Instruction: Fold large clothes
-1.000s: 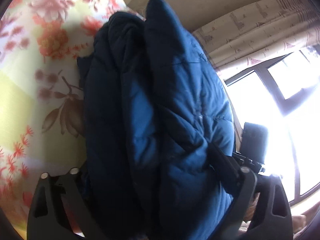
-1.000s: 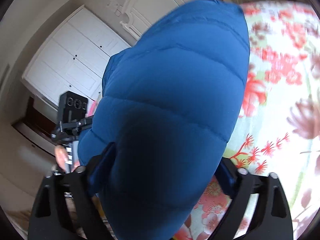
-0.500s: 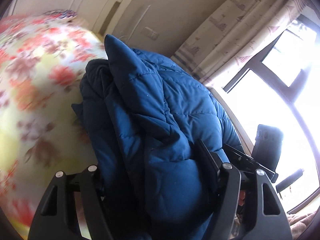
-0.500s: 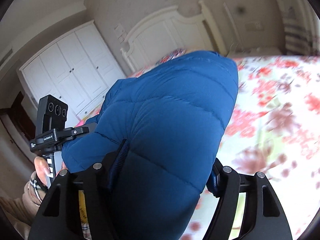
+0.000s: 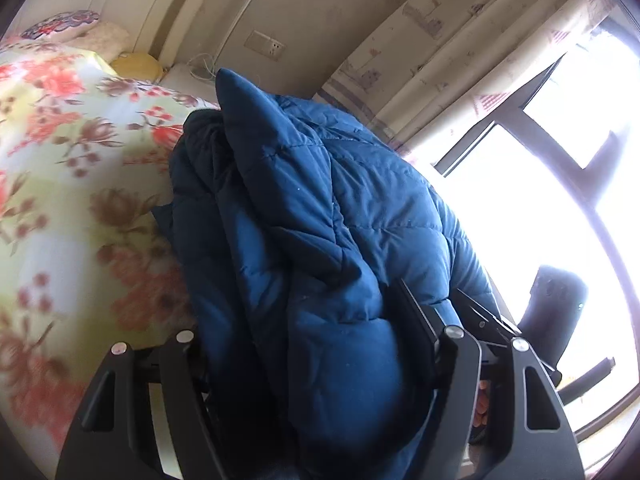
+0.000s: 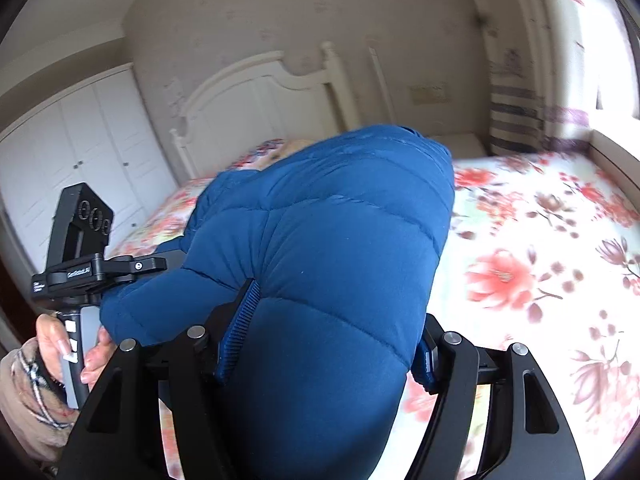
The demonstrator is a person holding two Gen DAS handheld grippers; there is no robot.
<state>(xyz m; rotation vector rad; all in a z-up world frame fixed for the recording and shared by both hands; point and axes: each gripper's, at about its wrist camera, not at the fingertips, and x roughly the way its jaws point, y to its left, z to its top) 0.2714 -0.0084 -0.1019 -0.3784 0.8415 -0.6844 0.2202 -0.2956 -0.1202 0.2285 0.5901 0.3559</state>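
Note:
A bulky blue quilted down jacket is bunched between both grippers and held above the floral bed sheet. My left gripper is shut on a thick fold of the jacket, its fingertips buried in the fabric. In the right wrist view the jacket bulges forward over the bed. My right gripper is shut on the jacket, with blue pads pressed into its sides. The left gripper's body shows at the left, held by a hand.
A white headboard and white wardrobe doors stand behind the bed. Curtains and a bright window are on the right. A pillow lies at the bed's head. The right gripper's body shows against the window.
Both grippers have tilted upward with the jacket still held, so the headboard, wall and window come into view. The jacket has lifted and swung away from the sheet.

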